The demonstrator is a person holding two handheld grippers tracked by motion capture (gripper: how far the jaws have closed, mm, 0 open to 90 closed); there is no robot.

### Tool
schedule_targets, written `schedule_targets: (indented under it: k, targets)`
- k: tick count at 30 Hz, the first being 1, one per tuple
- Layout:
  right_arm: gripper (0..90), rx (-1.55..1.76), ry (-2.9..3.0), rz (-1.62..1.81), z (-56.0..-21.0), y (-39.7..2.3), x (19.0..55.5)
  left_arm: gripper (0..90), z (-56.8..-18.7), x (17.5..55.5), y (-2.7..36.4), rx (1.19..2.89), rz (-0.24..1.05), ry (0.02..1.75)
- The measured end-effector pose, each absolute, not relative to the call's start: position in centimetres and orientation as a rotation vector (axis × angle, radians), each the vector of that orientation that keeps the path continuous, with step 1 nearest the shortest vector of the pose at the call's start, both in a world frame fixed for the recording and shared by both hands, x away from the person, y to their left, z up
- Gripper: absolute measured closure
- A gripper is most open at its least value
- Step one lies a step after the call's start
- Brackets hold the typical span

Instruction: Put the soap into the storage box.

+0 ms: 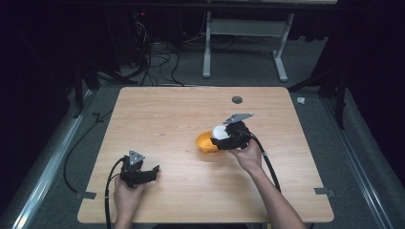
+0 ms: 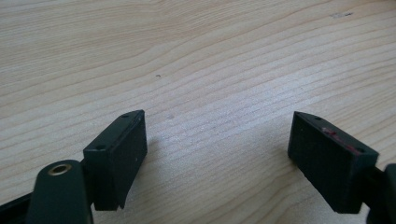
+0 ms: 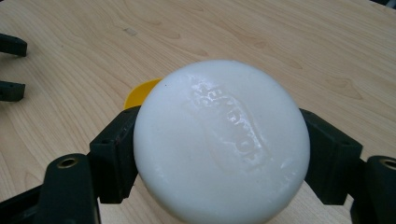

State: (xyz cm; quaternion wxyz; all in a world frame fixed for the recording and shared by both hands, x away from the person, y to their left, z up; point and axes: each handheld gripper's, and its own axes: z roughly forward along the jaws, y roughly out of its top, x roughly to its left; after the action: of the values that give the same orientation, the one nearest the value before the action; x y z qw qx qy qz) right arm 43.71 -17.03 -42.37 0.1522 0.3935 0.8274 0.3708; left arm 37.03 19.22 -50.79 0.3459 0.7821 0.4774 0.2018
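A round white bar of soap [image 3: 222, 142], embossed lettering across its face, is clamped between the two black jaws of the right gripper [image 3: 219, 154], one jaw pressed to each side of the bar. An orange bowl [image 3: 140, 92] is glimpsed just past the bar's far edge in the right gripper view. From the high view, the soap [image 1: 220, 131] is seen held at the near rim of the orange bowl [image 1: 204, 141], which sits right of the table's centre; whether the bar is touching the bowl cannot be told, and nothing can be made out inside the bowl. The right gripper [image 1: 224, 138] is carried by the person's right hand [image 1: 248, 153], a grey three-cornered plate on top and a black cable trailing back along the forearm.

The left gripper [image 2: 217, 161] is held with its jaws spread wide and nothing between them, only bare wood grain beneath. In the high view the left gripper [image 1: 152, 171] is seen low over the near left part of the table, gripped by the left hand [image 1: 126, 193], well apart from the bowl.

The light wooden table [image 1: 157, 114] carries a small dark round fitting [image 1: 237, 99] near its far edge. Tape tabs [image 1: 86, 194] are stuck at its near corners. Beyond it, a grey carpeted floor, a tangle of black cables [image 1: 157, 59] and the white legs of another table frame [image 1: 243, 36] are set against a dark, curtained room.
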Motion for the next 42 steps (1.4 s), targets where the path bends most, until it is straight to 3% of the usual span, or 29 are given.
schedule_targets:
  k: [42]
  targets:
    - [24.8, 1.162, 2.416, 0.964, -44.9, -14.9, 45.5, 20.3, -50.8, 37.0, 19.2, 2.03, 0.524, 1.239]
